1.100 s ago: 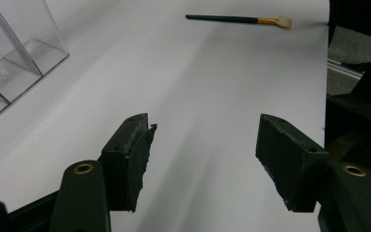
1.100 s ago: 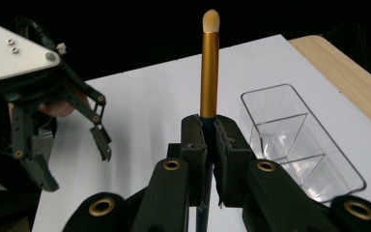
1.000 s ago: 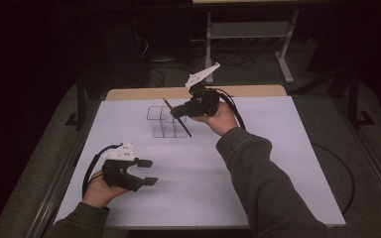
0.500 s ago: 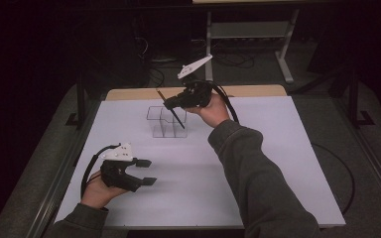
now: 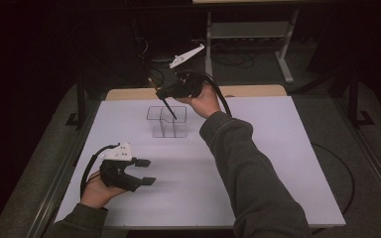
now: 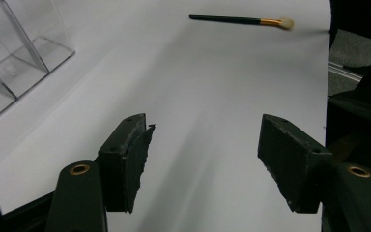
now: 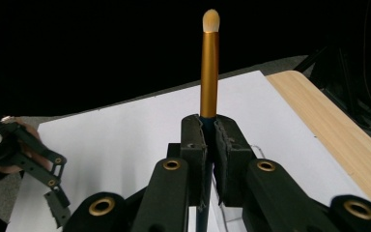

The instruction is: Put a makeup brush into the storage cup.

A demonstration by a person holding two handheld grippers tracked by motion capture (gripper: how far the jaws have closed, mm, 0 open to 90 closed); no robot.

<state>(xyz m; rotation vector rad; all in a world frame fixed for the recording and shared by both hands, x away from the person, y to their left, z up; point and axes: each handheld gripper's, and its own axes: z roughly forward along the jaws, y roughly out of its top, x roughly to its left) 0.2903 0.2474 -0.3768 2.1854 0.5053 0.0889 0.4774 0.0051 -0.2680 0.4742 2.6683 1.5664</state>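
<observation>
our right tongs clamp the brush above the clear organizer, handle angled down into it. left tongs rest open, empty, nearer a second brush on the bench.

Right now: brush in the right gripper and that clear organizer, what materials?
Brush: ferrule looks like metal, satin gold sheen; pale soft bristle tip; dark handle, likely painted wood or plastic. Organizer: clear glossy plastic, probably acrylic; the table shows through its walls and dividers.
</observation>
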